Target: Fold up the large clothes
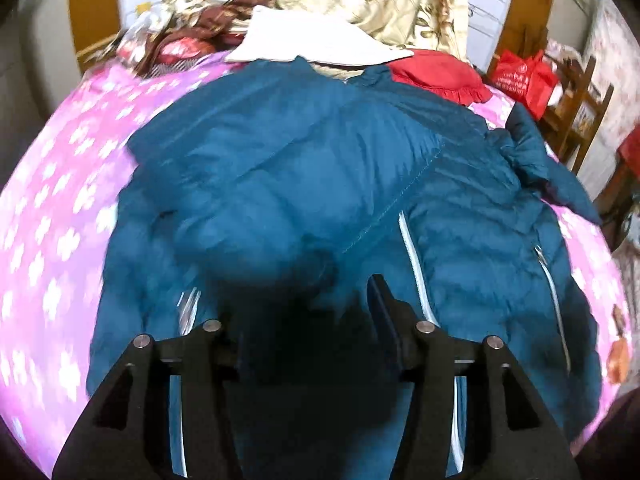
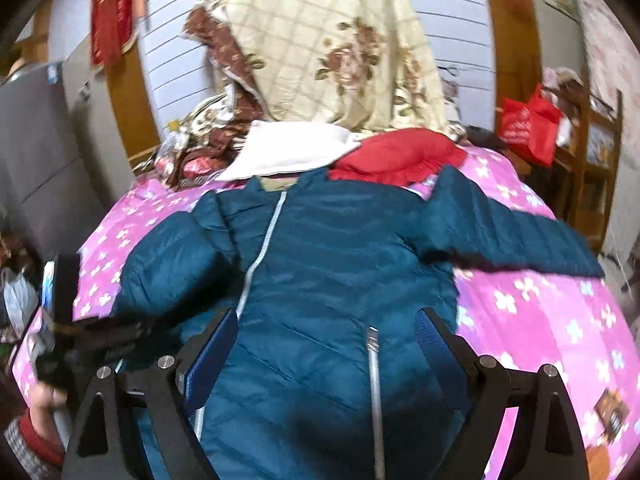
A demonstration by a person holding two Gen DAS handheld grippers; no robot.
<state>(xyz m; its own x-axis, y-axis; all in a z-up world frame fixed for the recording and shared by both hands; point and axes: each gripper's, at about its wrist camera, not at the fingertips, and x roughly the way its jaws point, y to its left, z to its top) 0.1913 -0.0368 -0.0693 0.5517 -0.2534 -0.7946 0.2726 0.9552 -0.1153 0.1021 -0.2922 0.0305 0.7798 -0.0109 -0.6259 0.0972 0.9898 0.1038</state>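
A large teal puffer jacket (image 1: 320, 184) lies front up on a pink flowered bedspread (image 1: 60, 200). Its left sleeve is folded across the chest toward my left gripper (image 1: 304, 300). The sleeve end bunches between that gripper's fingers; the right finger (image 1: 384, 312) shows, the left one is hidden by fabric. In the right wrist view the jacket (image 2: 328, 248) has its silver zipper (image 2: 256, 256) closed and its right sleeve (image 2: 512, 232) stretched out sideways. My right gripper (image 2: 326, 336) is open over the jacket's lower front beside a pocket zipper (image 2: 374, 364). The left gripper also shows at the left there (image 2: 96, 336).
A white folded garment (image 2: 296, 148), a red garment (image 2: 400, 152) and a cream floral quilt (image 2: 332, 48) are piled at the bed's head. A red bag (image 2: 528, 124) and a wooden chair (image 2: 592, 168) stand to the right. A grey cabinet (image 2: 40, 152) stands to the left.
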